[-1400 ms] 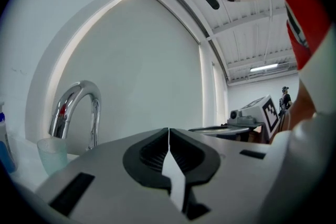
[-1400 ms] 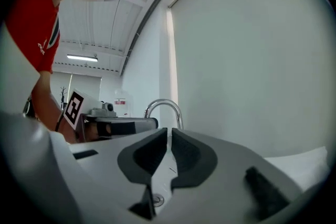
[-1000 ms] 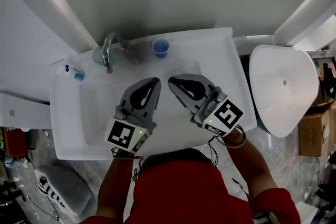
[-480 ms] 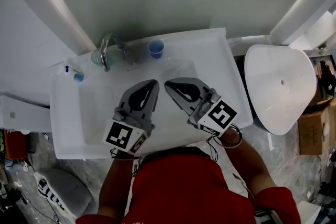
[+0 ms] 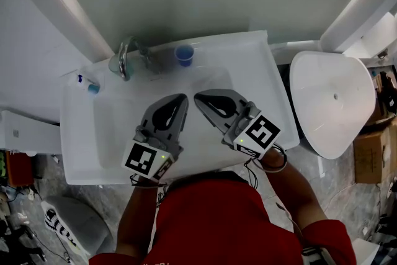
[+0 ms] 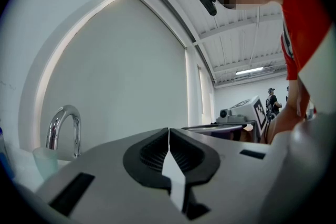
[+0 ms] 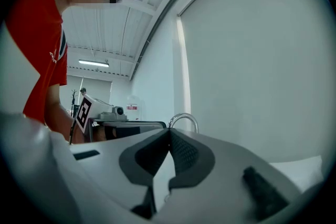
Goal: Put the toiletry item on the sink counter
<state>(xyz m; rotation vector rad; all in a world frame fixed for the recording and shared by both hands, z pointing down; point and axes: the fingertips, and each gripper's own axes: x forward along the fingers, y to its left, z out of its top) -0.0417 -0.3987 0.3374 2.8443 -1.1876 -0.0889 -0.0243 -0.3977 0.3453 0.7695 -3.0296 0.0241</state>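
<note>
Nearest, below the person's red shirt (image 5: 205,220), the left gripper (image 5: 180,99) and the right gripper (image 5: 200,98) hover side by side over the basin (image 5: 118,133). Their tips angle toward each other at twelve o'clock. Each gripper's own view shows its jaws pressed together with nothing between them. Farther out, on the sink counter (image 5: 251,56), a small white tube with a blue cap (image 5: 85,83) lies at about ten o'clock, close to the counter's outer corner. It looks like the toiletry item, though it is too small to be sure. The faucet (image 5: 124,59) stands at eleven o'clock and a blue cup (image 5: 183,55) at twelve, just beside it. A toilet (image 5: 335,102) sits at three o'clock, apart from the sink. If the tube is to be handled, the main risk is a nudge from closed jaws: so near the corner, it would likely slide off the edge. A reach from the left also passes close to the faucet spout. The cup, probably light, could tip into the basin if brushed.
</note>
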